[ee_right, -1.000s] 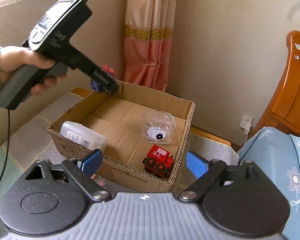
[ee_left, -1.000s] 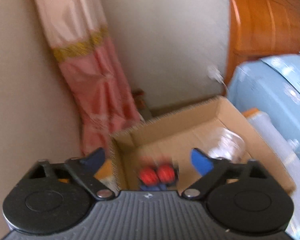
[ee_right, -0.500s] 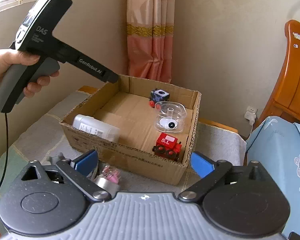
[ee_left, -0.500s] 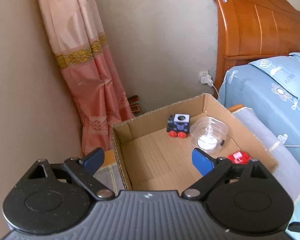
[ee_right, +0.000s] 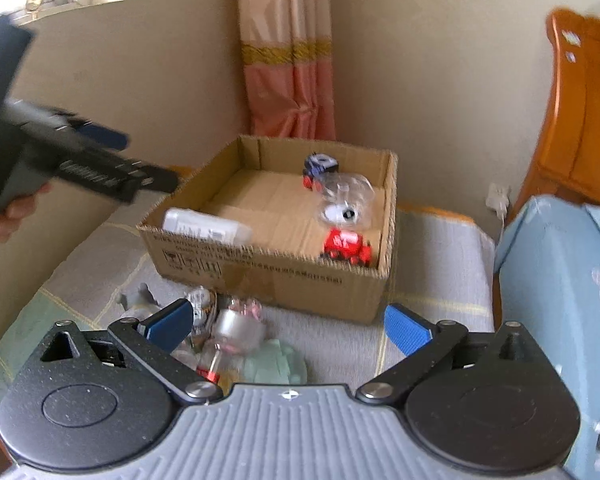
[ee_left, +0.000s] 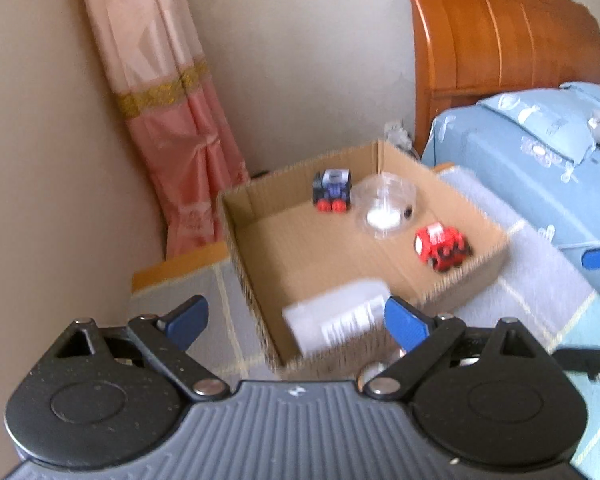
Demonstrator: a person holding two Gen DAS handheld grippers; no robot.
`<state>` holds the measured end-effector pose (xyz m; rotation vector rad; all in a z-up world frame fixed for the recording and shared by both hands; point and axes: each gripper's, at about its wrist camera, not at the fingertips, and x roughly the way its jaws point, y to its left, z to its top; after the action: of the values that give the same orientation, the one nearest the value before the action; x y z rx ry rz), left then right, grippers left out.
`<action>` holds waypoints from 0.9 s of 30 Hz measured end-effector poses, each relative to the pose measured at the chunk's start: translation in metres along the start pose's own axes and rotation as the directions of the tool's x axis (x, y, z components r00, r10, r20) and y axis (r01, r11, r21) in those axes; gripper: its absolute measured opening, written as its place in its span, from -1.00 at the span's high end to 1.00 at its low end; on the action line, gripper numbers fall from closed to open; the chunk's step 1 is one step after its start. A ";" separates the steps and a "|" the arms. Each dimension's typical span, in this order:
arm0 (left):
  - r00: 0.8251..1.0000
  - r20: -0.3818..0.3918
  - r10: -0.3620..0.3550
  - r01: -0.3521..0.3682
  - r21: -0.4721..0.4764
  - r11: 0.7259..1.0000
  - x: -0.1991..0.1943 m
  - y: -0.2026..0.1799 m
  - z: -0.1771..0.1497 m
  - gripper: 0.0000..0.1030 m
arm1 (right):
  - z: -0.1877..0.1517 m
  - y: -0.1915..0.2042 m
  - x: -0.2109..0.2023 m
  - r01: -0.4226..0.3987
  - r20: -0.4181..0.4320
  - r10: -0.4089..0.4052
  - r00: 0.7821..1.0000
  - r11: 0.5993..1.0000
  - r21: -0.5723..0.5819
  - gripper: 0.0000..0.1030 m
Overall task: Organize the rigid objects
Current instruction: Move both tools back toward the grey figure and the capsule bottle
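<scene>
We are between placements: the cardboard box (ee_right: pixel 268 276) holds a white bottle (ee_right: pixel 204 229), a blue toy truck (ee_right: pixel 319 167), a clear container (ee_right: pixel 346 200) and a red toy truck (ee_right: pixel 346 245). Our left gripper (ee_left: pixel 296 320) and right gripper (ee_right: pixel 288 322) both hang spread and empty. Next we lower the right gripper onto the loose clutter (ee_right: pixel 228 328) before the box, possibly small bottles; blur hides which.

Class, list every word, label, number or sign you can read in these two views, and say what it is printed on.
None can be read.
Cardboard box: printed line and symbols on its front wall, too blurred.
White bottle: label print, too blurred.
Red toy train: white mark on top, too blurred.
Left gripper: white lettering on its body, smeared by motion.
</scene>
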<state>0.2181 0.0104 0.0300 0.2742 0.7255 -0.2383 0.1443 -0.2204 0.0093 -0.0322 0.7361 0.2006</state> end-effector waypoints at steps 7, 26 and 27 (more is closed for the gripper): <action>0.999 -0.011 0.052 -0.052 -0.015 0.999 -0.016 -0.009 -0.036 -0.84 | -0.021 0.001 0.005 0.004 -0.018 -0.004 1.000 1.000 0.006 -1.00; 0.995 -0.072 0.066 -0.078 -0.179 0.981 -0.023 -0.005 -0.097 -0.84 | -0.006 -0.010 0.040 0.037 -0.031 -0.035 0.999 0.997 0.061 -1.00; 0.995 -0.070 0.068 -0.079 -0.178 0.981 -0.024 -0.005 -0.098 -0.84 | -0.004 -0.011 0.043 0.036 -0.031 -0.034 0.999 0.997 0.069 -1.00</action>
<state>0.1382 0.0408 -0.0246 0.1358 0.7929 -0.0929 0.1750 -0.2240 -0.0233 0.0179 0.7708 0.1411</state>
